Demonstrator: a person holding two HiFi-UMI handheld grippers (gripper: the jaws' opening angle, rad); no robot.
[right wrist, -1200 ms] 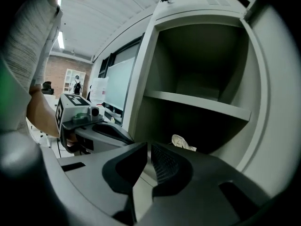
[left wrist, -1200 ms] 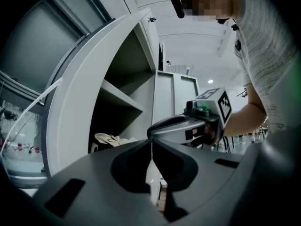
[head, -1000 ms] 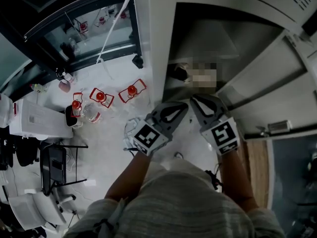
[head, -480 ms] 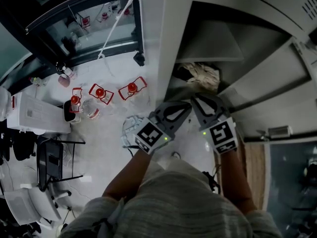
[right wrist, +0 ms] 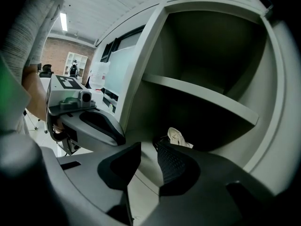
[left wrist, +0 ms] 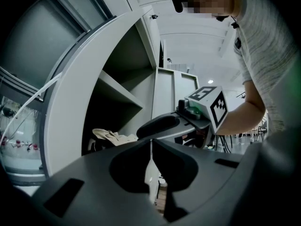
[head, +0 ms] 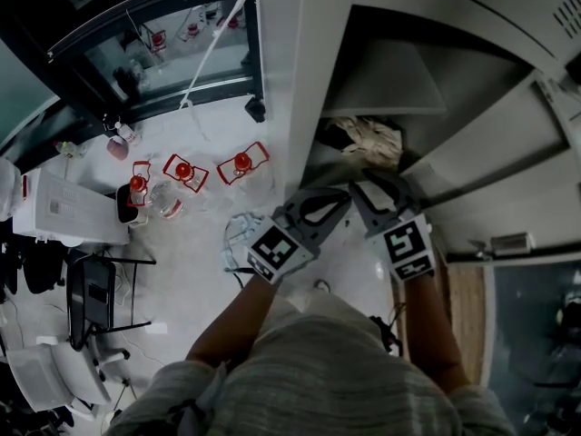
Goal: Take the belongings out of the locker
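You are reaching toward the cloth [head: 372,140], which is lying on the lower floor of the locker [head: 304,80], perhaps over something dark. The right gripper [right wrist: 148,150], empty, has just been opening; the left gripper [left wrist: 151,143] is clenched on nothing. Next, you need to straddle the cloth.

No text, brand, number or sign legible in any view. Only print I find: black-and-white square patterns on the marker cube [head: 275,250] of my left gripper [head: 338,196] and likewise on my right gripper [head: 366,184]; no letters, no digits

Soft even light, fisheye-bent edges
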